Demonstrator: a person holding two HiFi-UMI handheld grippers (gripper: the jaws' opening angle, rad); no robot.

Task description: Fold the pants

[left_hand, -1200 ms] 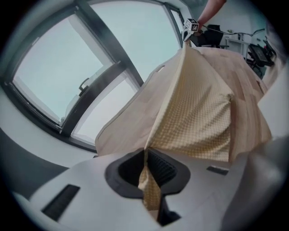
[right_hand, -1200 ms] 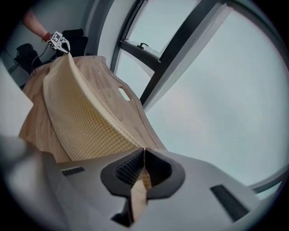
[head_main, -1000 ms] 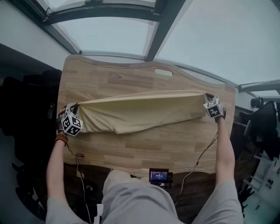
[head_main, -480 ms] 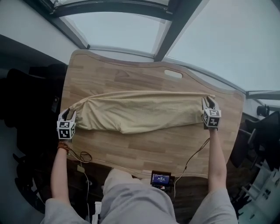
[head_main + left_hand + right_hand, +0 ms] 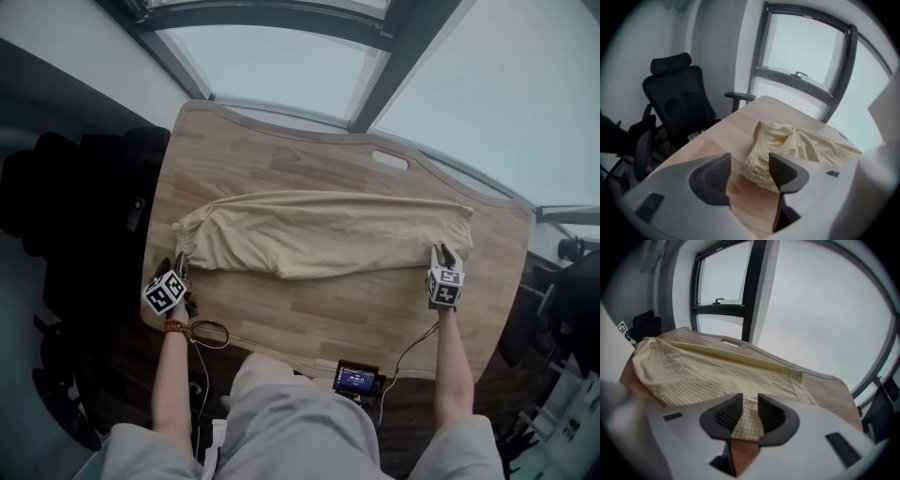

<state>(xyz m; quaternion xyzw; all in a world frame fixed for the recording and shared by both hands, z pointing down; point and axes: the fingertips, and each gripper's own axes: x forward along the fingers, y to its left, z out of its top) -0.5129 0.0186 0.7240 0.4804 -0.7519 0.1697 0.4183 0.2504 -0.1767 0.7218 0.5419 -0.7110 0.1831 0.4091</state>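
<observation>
The left gripper's fingers had just spread wide and held nothing, with the pants just beyond them on the tabletop. The right gripper's fingers, half open and just narrowing, straddled the cloth's edge unpinched. Regripping matching corners evenly would likely keep the fold square.

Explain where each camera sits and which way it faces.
Head view: on the person's head, looking steeply down at the table and pants; both forearms, lap, left gripper and right gripper show.
Left gripper view: rides the left gripper, facing the pants' waistband end; its fingers, just opened wide, hold nothing.
Right gripper view: rides the right gripper, facing pants and window; its fingers, just opened then eased inward, straddle the pants' edge loosely.
All three share the pants.
</observation>
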